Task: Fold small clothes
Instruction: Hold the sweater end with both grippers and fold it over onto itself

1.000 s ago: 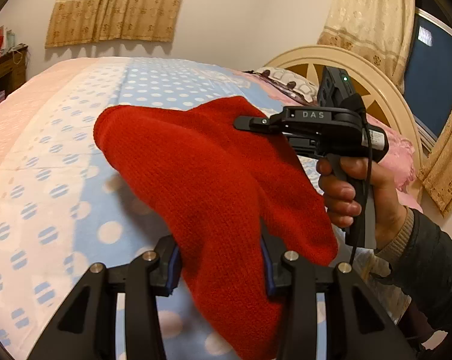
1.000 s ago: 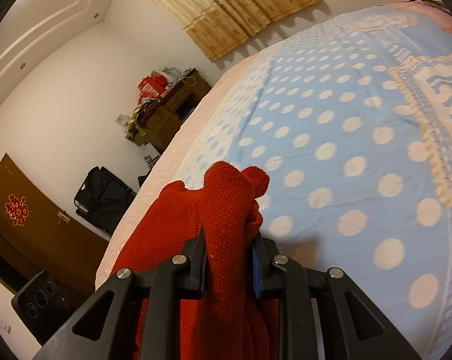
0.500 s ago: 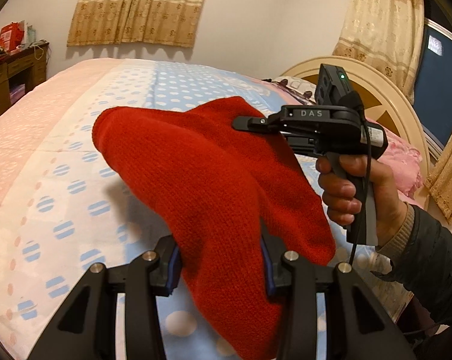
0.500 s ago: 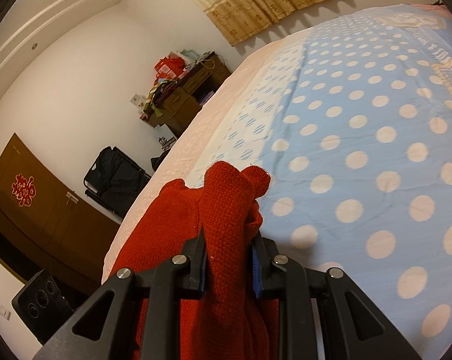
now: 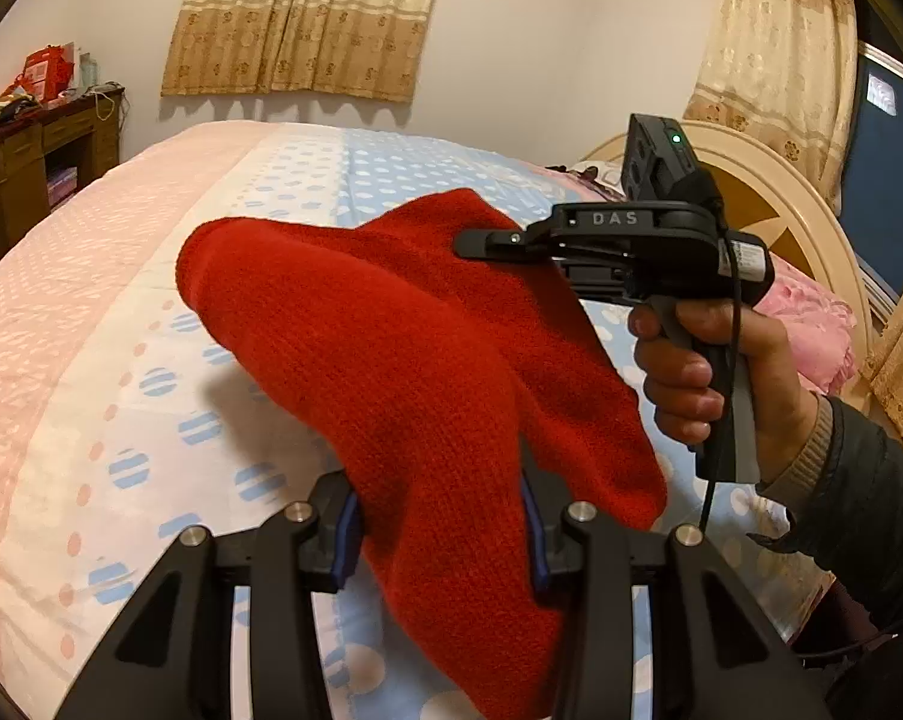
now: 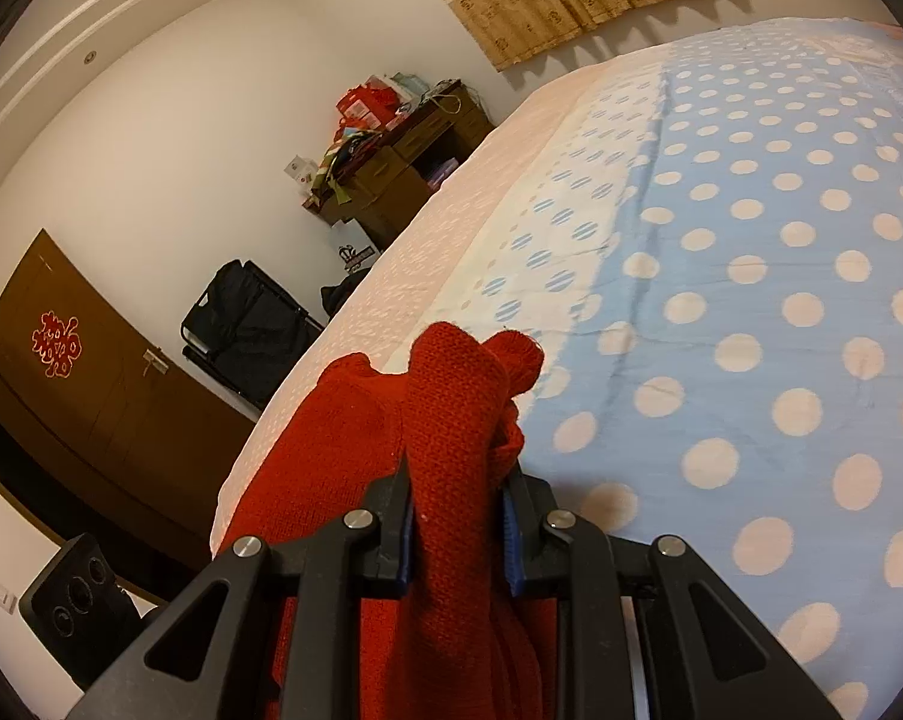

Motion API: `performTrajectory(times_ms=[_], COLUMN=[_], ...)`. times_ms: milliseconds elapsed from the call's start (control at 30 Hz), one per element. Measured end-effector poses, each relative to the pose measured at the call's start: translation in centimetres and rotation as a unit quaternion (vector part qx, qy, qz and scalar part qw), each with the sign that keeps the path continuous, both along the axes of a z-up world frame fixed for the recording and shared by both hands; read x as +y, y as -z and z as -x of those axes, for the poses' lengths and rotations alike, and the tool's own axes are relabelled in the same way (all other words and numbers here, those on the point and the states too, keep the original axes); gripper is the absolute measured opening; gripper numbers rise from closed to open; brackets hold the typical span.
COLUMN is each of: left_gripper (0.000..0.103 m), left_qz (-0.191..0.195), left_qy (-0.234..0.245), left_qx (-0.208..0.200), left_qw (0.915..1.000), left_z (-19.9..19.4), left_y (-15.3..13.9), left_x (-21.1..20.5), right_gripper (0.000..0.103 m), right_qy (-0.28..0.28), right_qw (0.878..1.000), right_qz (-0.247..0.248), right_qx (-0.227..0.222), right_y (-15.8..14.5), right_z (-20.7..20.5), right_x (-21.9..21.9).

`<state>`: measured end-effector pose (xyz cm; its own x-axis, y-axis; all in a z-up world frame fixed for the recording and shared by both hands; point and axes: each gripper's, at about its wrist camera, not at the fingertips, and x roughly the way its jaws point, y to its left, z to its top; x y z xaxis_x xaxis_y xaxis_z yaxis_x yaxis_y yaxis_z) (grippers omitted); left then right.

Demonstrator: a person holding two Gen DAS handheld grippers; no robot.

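A red knitted garment [image 5: 391, 348] hangs in the air above the bed, stretched between both grippers. My left gripper [image 5: 439, 528] is shut on its near edge at the bottom of the left wrist view. My right gripper [image 5: 469, 243], held in a hand, is shut on the far corner of the garment. In the right wrist view the right gripper [image 6: 457, 516] clamps a bunched fold of the red garment [image 6: 451, 408], which rises above the fingertips and drapes down to the left.
The bed [image 5: 91, 312] has a cover with a blue polka-dot middle [image 6: 751, 300] and pink edge. A cream headboard [image 5: 769, 192] and pink pillow [image 5: 811, 324] lie at right. A cluttered wooden desk [image 6: 403, 162], black bag [image 6: 247, 324] and brown cabinet [image 6: 79, 372] stand along the wall.
Both grippers have kept their hold on the garment. The views have swung, showing more of the room and the bed's pink edge; the garment's shape is nearly unchanged.
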<state>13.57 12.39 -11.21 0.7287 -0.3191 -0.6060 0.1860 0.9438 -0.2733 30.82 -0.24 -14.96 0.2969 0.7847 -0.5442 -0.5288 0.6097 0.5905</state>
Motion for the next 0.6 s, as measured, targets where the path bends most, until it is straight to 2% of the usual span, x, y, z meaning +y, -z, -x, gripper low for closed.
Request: performTrajectory(times_ms=[600], left_gripper=[0.043], left_qz=[-0.001], left_qy=[-0.034], left_qx=[0.005], left_qw=[0.9994], left_z=[2.1], left_y=[0.8], left_x=[3.5], right_gripper=[0.023], right_qy=[-0.044], right_qw=[0.999], right_qz=[0.017], right_qx=[0.013], right_y=[1.4], right_z=[1.0], right_x=[6.3])
